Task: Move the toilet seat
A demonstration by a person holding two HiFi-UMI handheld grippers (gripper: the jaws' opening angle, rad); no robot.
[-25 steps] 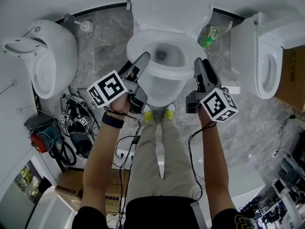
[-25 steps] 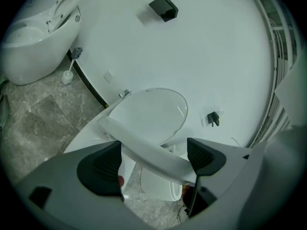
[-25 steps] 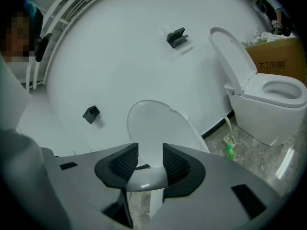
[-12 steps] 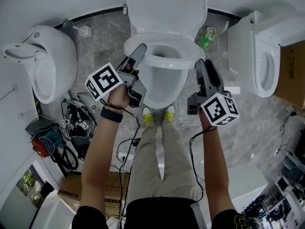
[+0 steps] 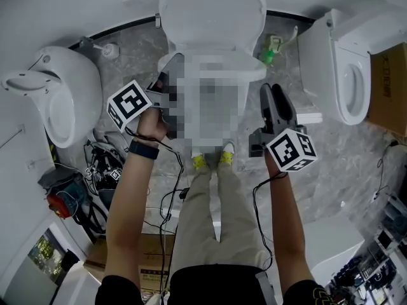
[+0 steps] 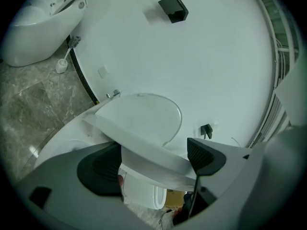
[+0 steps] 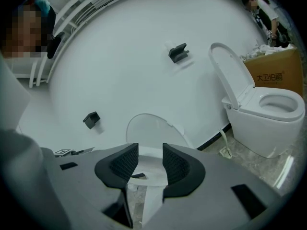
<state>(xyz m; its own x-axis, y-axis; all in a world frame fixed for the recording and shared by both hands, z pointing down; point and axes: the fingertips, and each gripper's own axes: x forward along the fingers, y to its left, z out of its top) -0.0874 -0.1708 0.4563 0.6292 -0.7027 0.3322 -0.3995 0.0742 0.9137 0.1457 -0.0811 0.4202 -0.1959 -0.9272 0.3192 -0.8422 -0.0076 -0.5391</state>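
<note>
A white toilet stands in the middle of the head view with its lid (image 5: 213, 11) up against the wall. My left gripper (image 5: 166, 80) is at the bowl's left side, shut on the toilet seat (image 5: 245, 57). In the left gripper view the seat (image 6: 139, 143) runs as a white slab between the two dark pads (image 6: 103, 169), lifted off the bowl, with the lid (image 6: 144, 111) behind it. My right gripper (image 5: 273, 94) hangs beside the bowl's right side, apart from the seat. Its jaws (image 7: 146, 164) stand part open with nothing between them. A mosaic patch hides the bowl's centre.
A second toilet (image 5: 54, 88) stands at the left and a third (image 5: 346, 75) at the right, beside a cardboard box (image 5: 389, 88). A toilet brush (image 5: 108, 48) and a green item (image 5: 270, 51) sit by the wall. Cables and tools (image 5: 95, 167) lie on the floor at the left.
My left gripper has moved up and to the left in the head view, and the seat's left side has come up with it. The right gripper has hardly shifted.
</note>
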